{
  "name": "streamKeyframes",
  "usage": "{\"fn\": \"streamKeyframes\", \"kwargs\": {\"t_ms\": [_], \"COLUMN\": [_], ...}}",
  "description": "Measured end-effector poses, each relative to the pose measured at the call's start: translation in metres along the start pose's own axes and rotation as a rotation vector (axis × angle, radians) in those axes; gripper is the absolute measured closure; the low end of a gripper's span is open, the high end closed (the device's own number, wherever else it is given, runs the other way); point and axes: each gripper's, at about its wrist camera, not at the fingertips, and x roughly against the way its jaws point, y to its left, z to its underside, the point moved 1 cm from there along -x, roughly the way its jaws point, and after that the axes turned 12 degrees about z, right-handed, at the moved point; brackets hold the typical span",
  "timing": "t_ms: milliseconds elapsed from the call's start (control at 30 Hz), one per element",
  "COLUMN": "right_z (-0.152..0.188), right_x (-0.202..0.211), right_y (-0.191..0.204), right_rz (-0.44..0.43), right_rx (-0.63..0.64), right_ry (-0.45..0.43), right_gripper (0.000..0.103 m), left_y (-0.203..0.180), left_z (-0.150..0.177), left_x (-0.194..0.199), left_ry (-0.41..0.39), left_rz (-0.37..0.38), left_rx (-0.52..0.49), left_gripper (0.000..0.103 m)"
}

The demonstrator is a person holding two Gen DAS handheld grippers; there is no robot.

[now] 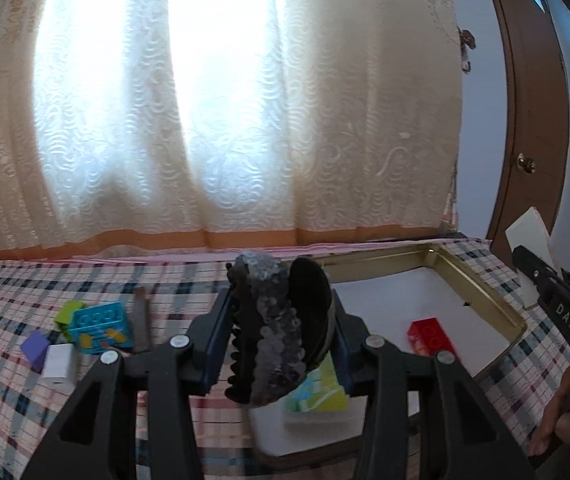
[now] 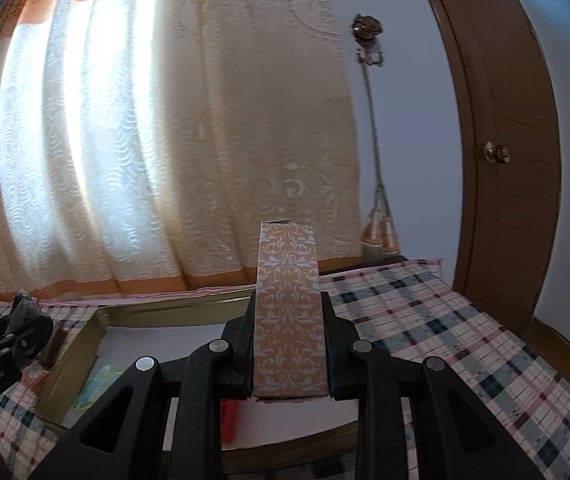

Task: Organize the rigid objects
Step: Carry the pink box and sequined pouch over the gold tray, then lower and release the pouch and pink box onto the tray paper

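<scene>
My left gripper (image 1: pixel 281 320) is shut on a black hair clip (image 1: pixel 273 320) with grey sequins and holds it above the near left part of the gold-rimmed tray (image 1: pixel 481 280). In the tray lie a red brick (image 1: pixel 431 336) and a yellow-green box (image 1: pixel 317 396). My right gripper (image 2: pixel 289 320) is shut on a tall orange box with a white floral pattern (image 2: pixel 289 312), held upright over the tray (image 2: pixel 165 310). The right gripper also shows at the right edge of the left wrist view (image 1: pixel 557 304), and the left one at the left edge of the right wrist view (image 2: pixel 17 332).
On the plaid cloth (image 1: pixel 13 304) left of the tray lie a blue brick (image 1: pixel 101 326), a green block (image 1: pixel 68 312), a purple block (image 1: pixel 35 348), a white block (image 1: pixel 59 362) and a brown strip (image 1: pixel 141 324). A curtain hangs behind; a brown door (image 2: pixel 513 152) stands right.
</scene>
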Motion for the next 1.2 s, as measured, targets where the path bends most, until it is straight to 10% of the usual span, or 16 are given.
{"fn": "streamKeyframes", "kwargs": {"t_ms": [1200], "right_z": [0.010], "right_x": [-0.048], "right_y": [0.008], "right_rz": [0.004], "right_rx": [0.197], "right_ry": [0.130], "right_gripper": [0.076], "left_y": [-0.056], "left_z": [0.017], "left_x": [-0.093], "left_ry": [0.237], "left_rz": [0.011], "left_rx": [-0.011], "left_gripper": [0.060]}}
